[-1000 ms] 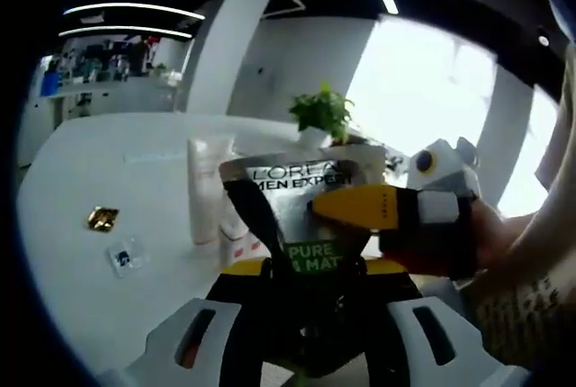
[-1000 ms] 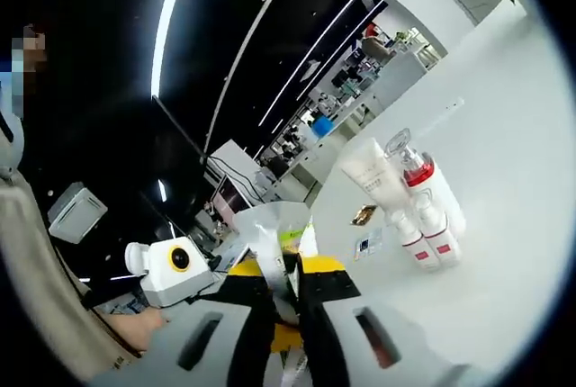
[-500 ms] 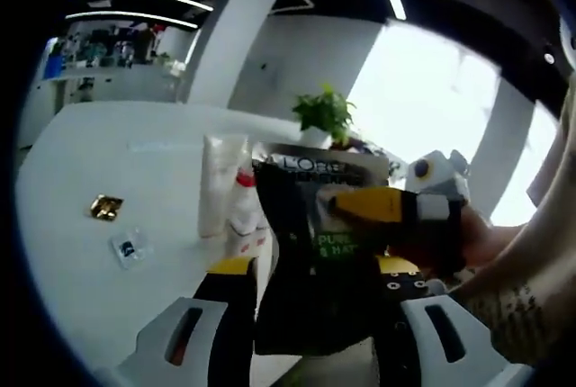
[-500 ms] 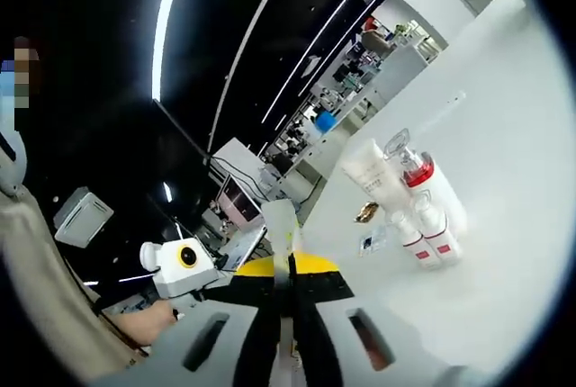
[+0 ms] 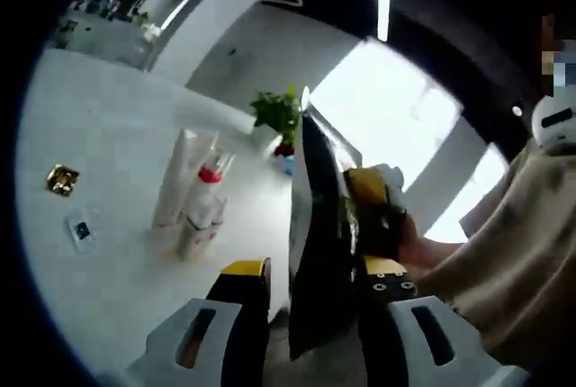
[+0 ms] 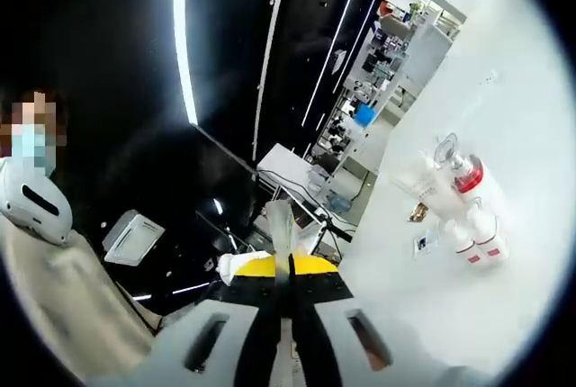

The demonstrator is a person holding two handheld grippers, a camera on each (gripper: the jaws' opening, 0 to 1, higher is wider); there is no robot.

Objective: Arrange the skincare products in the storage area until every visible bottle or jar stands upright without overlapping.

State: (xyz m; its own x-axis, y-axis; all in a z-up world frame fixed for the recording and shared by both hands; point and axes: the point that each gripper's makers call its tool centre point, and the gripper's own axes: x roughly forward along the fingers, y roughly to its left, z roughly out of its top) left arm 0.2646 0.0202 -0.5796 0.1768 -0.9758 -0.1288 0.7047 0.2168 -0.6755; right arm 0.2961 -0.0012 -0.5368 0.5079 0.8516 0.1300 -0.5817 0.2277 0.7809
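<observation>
Two grippers: left gripper (image 5: 301, 292) and right gripper (image 6: 290, 283) both clamp one dark tube (image 5: 317, 252) (seen edge-on).
Tube axis: upward, away from the fingers.
Standing bottles (image 5: 193, 202): beyond the left fingers, well apart.

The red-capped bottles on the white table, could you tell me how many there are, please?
3 by the right gripper view: one taller spray bottle and two small bottles in front of it, all upright beside a white tube. More may be hidden behind them.
</observation>
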